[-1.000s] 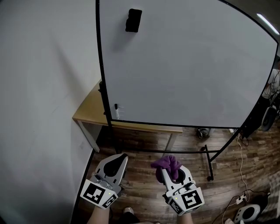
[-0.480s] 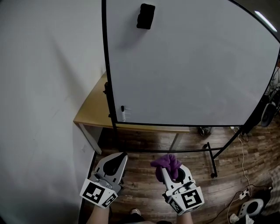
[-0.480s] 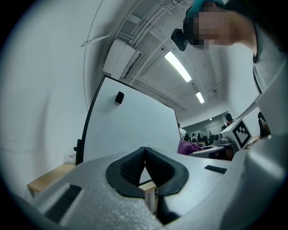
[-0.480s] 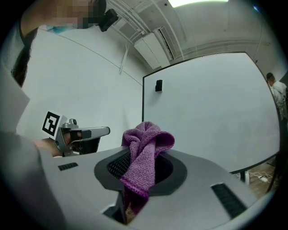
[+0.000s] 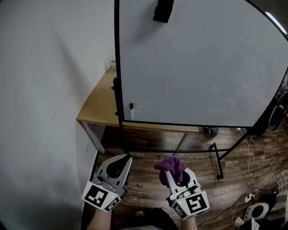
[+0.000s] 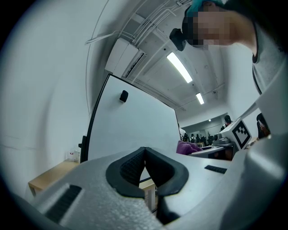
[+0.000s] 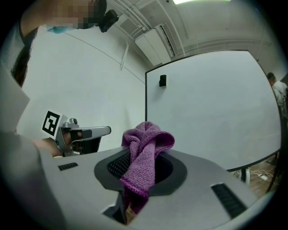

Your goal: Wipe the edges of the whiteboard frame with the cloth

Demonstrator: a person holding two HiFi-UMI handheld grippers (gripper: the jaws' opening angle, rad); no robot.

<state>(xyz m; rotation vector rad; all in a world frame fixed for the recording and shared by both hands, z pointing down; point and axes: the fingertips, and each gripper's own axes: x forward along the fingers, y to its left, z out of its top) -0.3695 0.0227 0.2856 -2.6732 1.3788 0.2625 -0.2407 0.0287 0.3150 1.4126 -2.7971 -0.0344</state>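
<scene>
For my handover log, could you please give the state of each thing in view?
Left claw: shut, empty.
Right claw: shut on the cloth.
Cloth: bunched, sticking up from the claw.
Whiteboard: upright, surface blank.
Eraser: stuck high on the board.

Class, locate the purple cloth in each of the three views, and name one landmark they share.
Head view: cloth, bottom centre-right.
Left gripper view: right of centre, small.
Right gripper view: centre, between the jaws.
Shared landmark: black block high on the whiteboard.
</scene>
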